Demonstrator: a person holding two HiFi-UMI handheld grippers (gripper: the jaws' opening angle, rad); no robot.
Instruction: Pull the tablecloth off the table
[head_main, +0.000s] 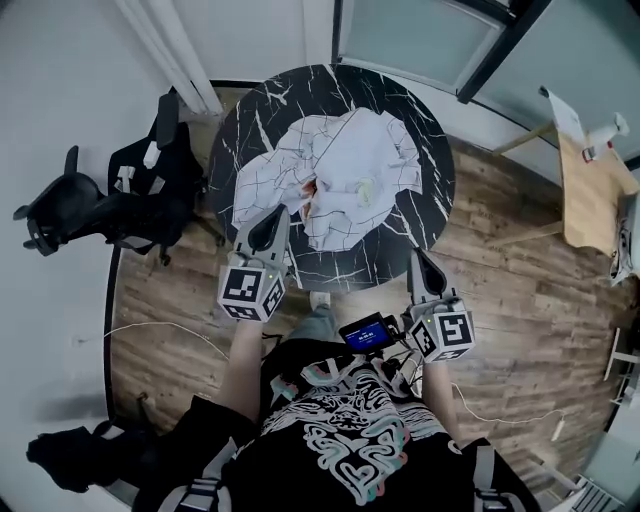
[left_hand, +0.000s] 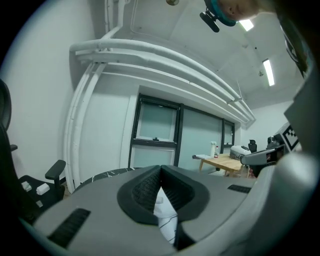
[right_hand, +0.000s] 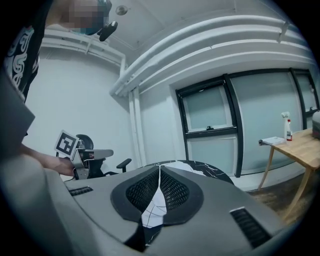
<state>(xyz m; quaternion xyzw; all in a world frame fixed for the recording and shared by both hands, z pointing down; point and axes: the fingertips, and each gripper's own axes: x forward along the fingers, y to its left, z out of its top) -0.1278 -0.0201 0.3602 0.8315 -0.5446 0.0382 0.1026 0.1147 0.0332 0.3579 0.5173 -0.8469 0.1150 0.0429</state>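
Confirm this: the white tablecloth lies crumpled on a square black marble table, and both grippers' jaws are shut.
Wrong on the shape: the head view shows the table is round, not square. The white tablecloth does lie crumpled on it, and the left gripper and right gripper have shut jaws.

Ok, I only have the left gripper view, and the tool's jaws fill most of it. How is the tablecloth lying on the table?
Observer: In the head view the tablecloth lies crumpled around the middle of the round black table, with bare marble showing around most of it.
Operator: Where is my left tool against it?
Observer: The left tool sits over the cloth's near left edge. I cannot tell whether it touches.
Operator: And the right one?
Observer: The right tool is shut on nothing, at the table's near edge, clear of the cloth.
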